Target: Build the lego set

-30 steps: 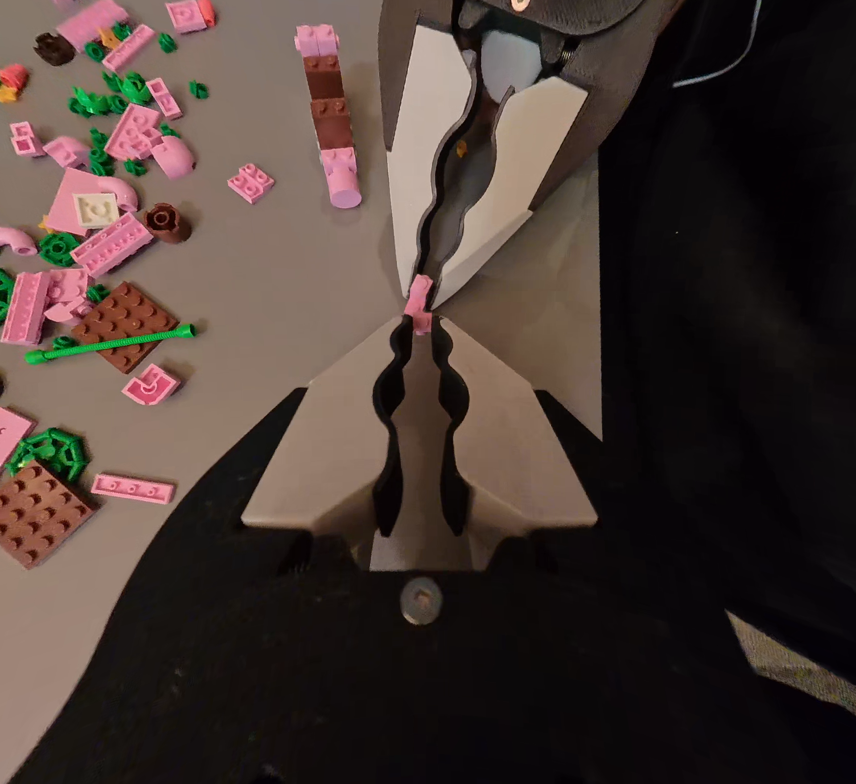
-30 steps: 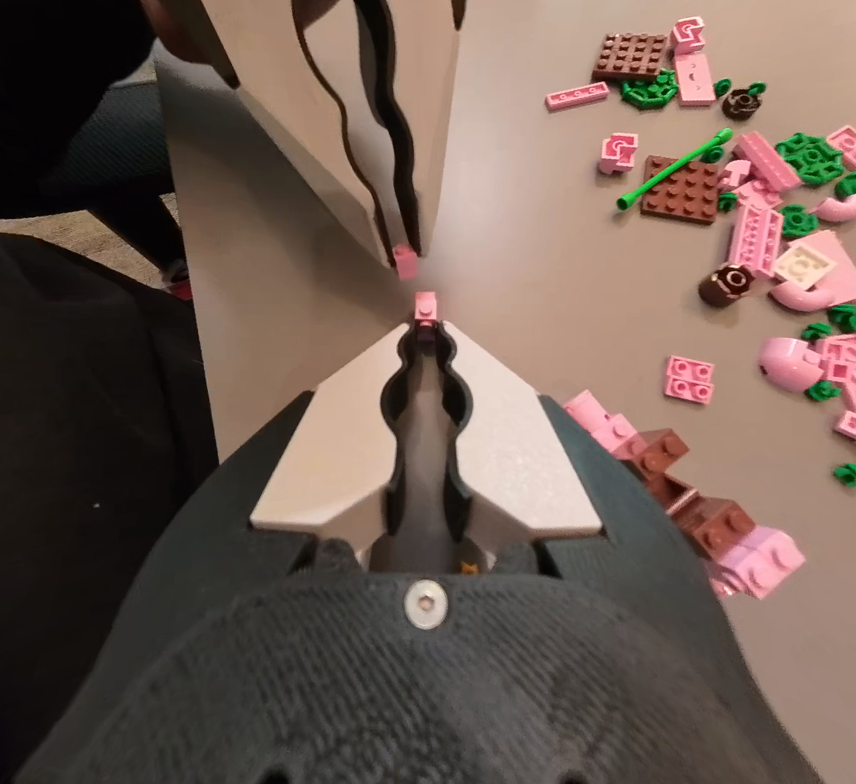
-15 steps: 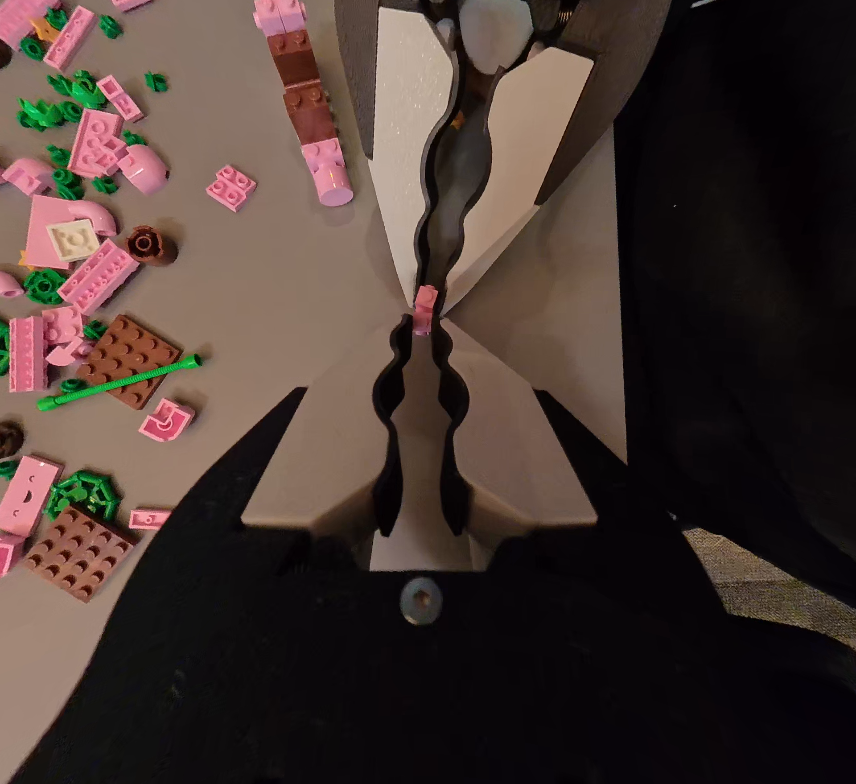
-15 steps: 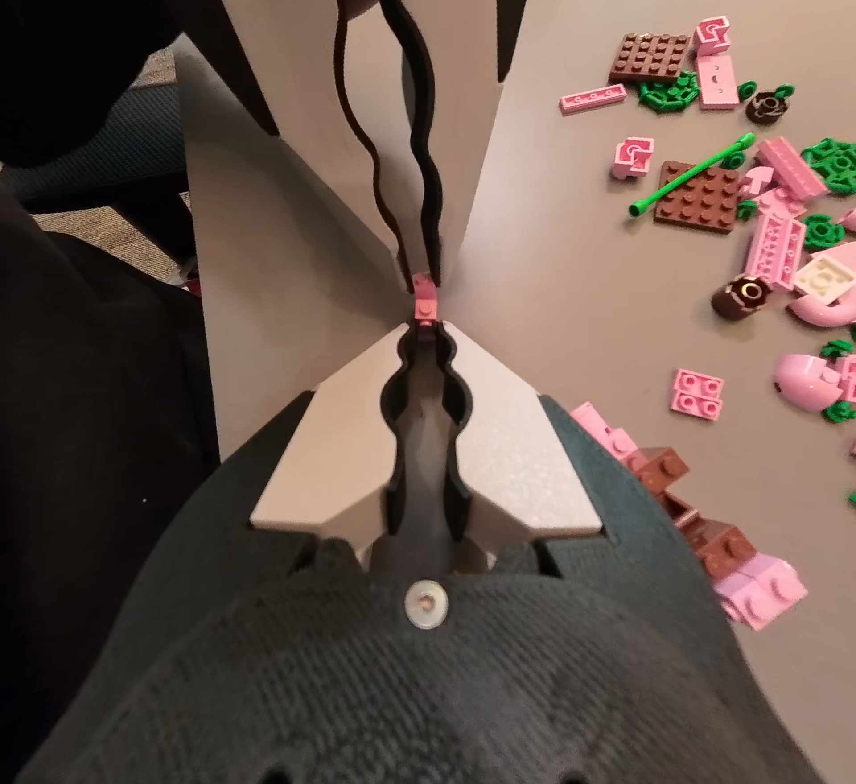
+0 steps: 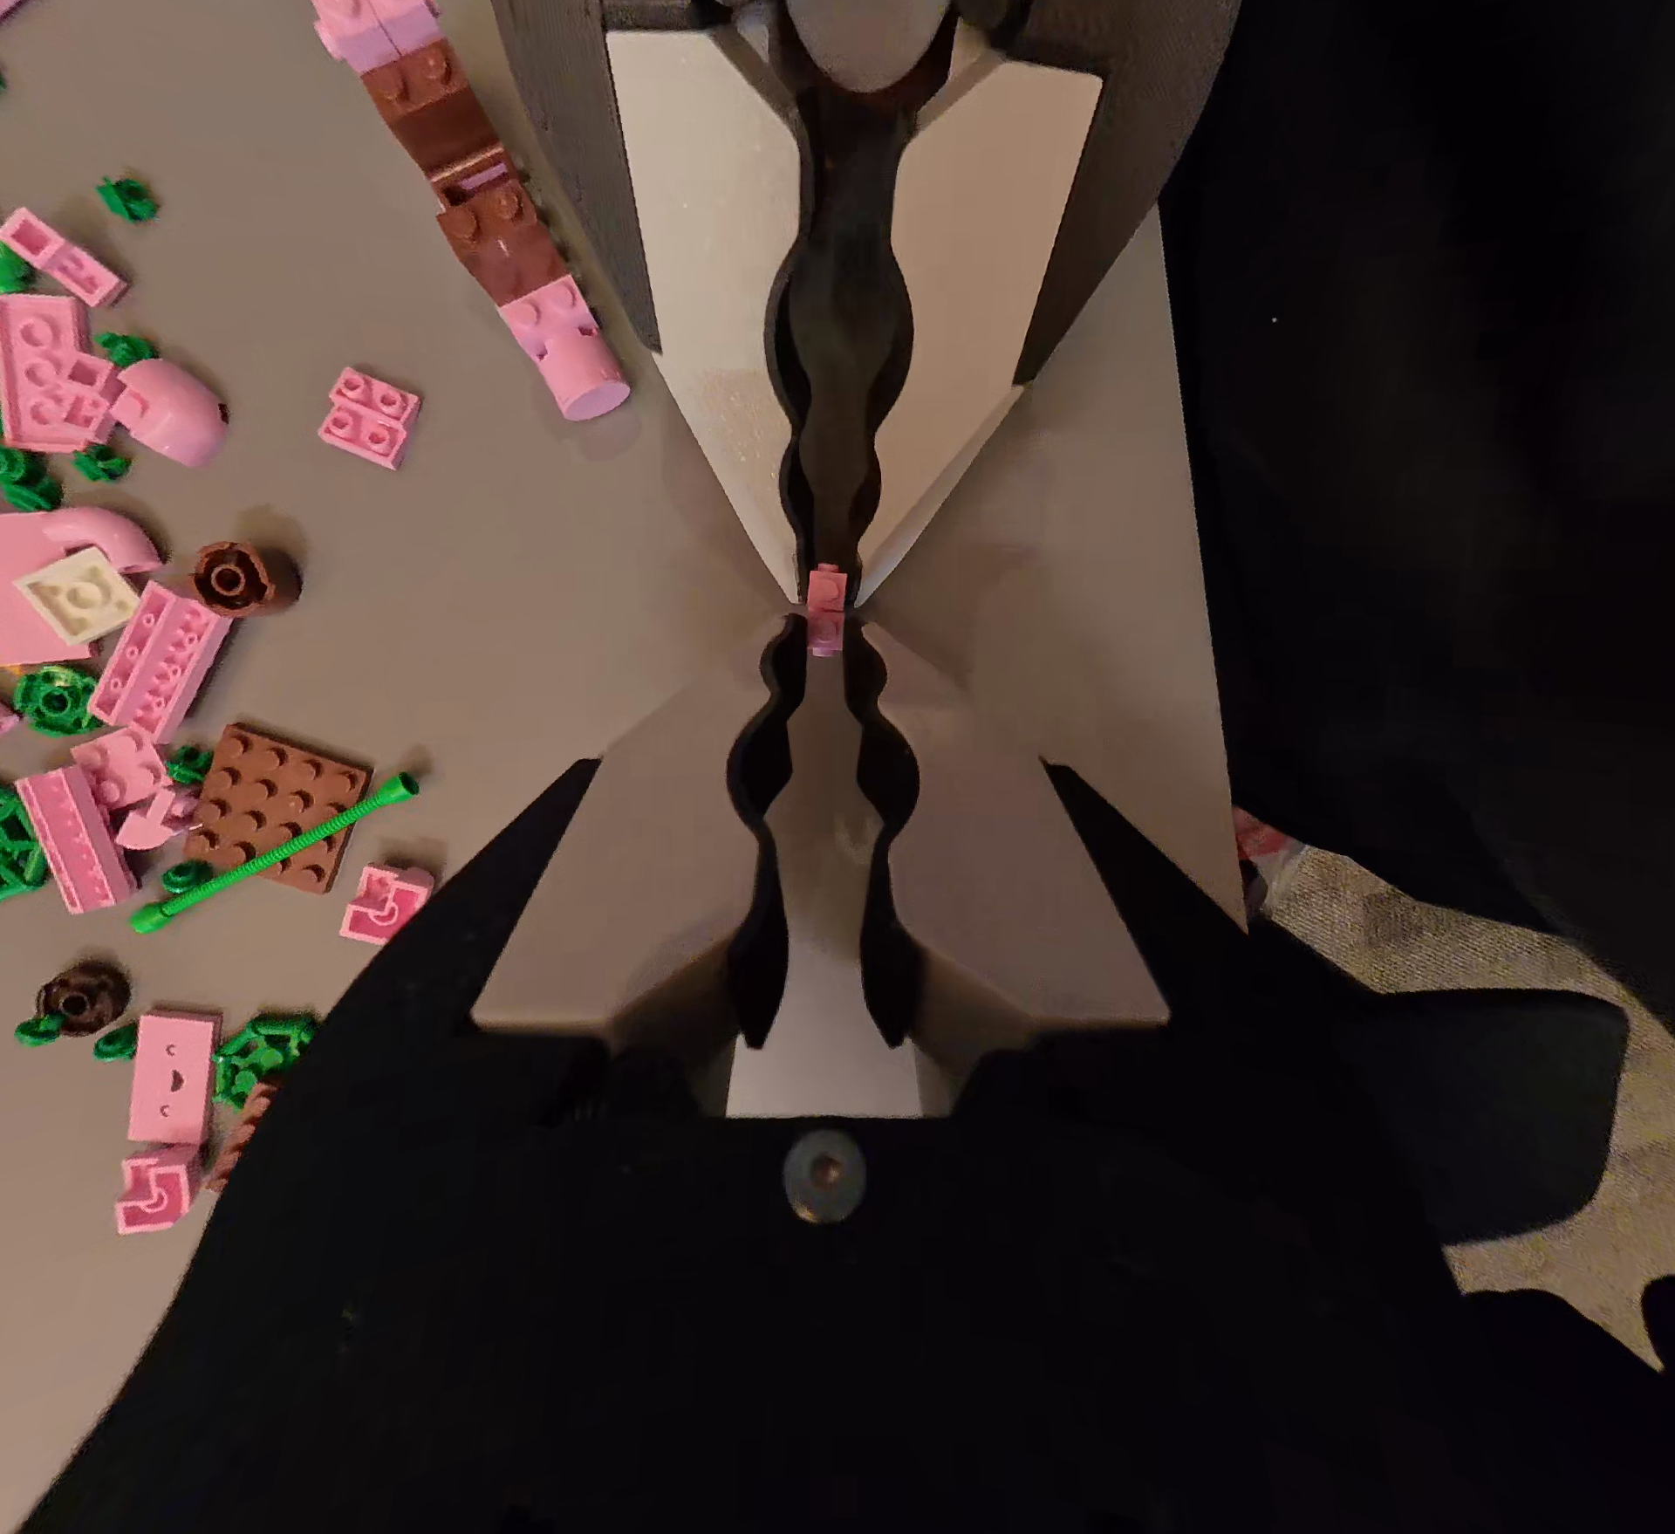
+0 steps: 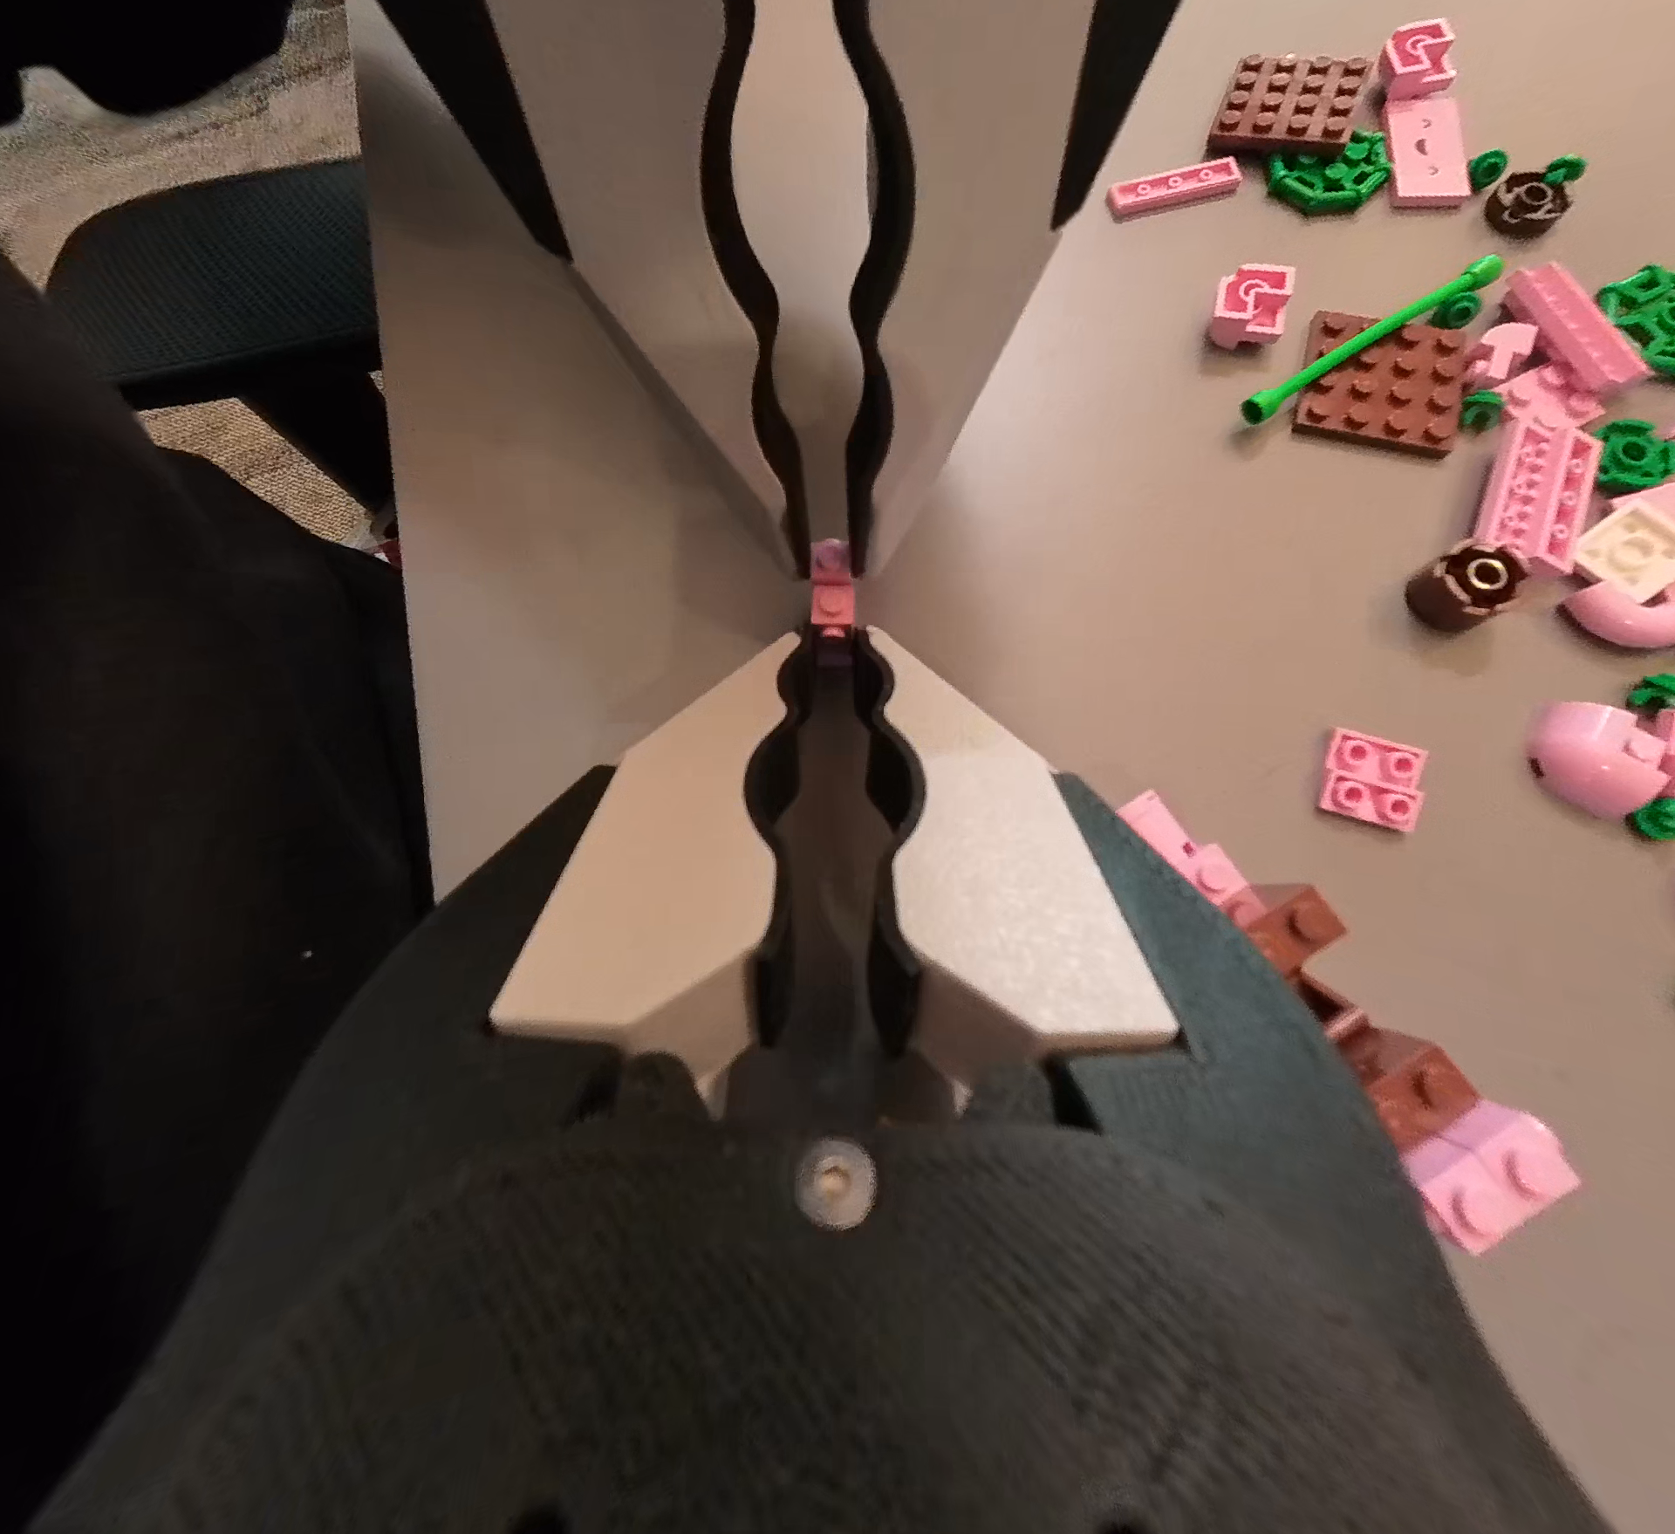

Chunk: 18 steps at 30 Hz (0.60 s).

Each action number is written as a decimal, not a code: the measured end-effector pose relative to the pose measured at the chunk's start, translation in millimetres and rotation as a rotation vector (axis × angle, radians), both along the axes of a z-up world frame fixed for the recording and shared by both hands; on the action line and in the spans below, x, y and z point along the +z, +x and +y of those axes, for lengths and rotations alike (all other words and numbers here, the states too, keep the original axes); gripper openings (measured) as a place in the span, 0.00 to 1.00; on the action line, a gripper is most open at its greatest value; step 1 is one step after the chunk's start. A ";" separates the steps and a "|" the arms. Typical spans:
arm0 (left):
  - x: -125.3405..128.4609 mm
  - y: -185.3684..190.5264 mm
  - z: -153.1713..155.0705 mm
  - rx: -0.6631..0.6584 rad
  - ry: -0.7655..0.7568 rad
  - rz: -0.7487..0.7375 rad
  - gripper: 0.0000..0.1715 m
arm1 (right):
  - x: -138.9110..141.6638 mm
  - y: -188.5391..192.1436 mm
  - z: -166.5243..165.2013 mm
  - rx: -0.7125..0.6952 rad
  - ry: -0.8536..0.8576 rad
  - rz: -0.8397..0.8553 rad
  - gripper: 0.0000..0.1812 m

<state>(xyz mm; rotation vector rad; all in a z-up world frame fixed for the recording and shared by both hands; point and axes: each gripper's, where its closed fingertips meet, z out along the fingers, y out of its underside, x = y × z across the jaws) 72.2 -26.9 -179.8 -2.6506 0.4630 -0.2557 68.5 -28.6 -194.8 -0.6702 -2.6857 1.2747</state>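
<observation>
My left gripper point(image 5: 825, 640) is shut on a small pink brick point(image 5: 827, 638) at its fingertips. My right gripper point(image 6: 832, 638) is shut on another small pink brick point(image 6: 834, 607). The two grippers meet tip to tip above the grey table's near edge, and the two small bricks are pressed against each other. The right gripper point(image 5: 829, 577) comes in from the top of the left wrist view. The left gripper point(image 6: 830, 558) comes in from the top of the right wrist view. A pink and brown built column point(image 5: 471, 194) lies on the table beside the right gripper; it also shows in the right wrist view point(image 6: 1360, 1037).
Loose pink, brown and green pieces lie scattered on the grey table point(image 5: 508, 584): a brown square plate point(image 5: 281, 806) with a green rod point(image 5: 272, 856) across it, and a pink 2x2 plate point(image 5: 370, 418). The table edge point(image 5: 1205, 675) borders dark clothing and carpet. Left and right tips are no more than a few centimetres apart. The right tips stand about 10 cm off the pink 2x2 plate point(image 5: 370, 418). My right wrist view point(image 6: 1365, 773) looks at it from another angle.
The two grippers have closed the gap between them. The two small pink bricks, apart a second ago, now touch end to end, and both grippers now line up straighter.
</observation>
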 end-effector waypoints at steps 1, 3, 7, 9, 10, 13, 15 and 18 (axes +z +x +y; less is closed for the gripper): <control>-0.2 0.3 0.1 -0.001 -0.009 -0.008 0.04 | -0.1 0.1 0.1 0.002 0.001 0.003 0.04; -0.4 0.6 0.0 0.007 -0.021 -0.023 0.04 | -0.2 0.2 0.1 0.005 0.005 0.009 0.04; -1.0 0.8 -0.1 0.026 -0.035 -0.020 0.04 | -0.3 0.3 0.1 0.010 0.004 0.006 0.04; -1.4 0.7 -0.3 0.025 -0.040 -0.010 0.04 | -0.3 0.4 0.0 0.013 0.004 0.004 0.04; -1.7 0.8 -0.4 0.022 -0.041 -0.010 0.04 | -0.4 0.4 -0.1 0.014 0.004 0.004 0.04; -2.0 0.2 -0.5 0.009 -0.033 -0.029 0.04 | -0.3 0.2 -0.1 0.016 0.002 0.001 0.04; -2.0 0.0 -0.3 0.011 -0.024 -0.057 0.04 | -0.3 0.0 -0.1 0.016 0.000 -0.005 0.04; -2.5 0.8 0.0 0.014 -0.004 -0.064 0.04 | -0.6 0.2 -0.1 0.016 0.002 -0.002 0.04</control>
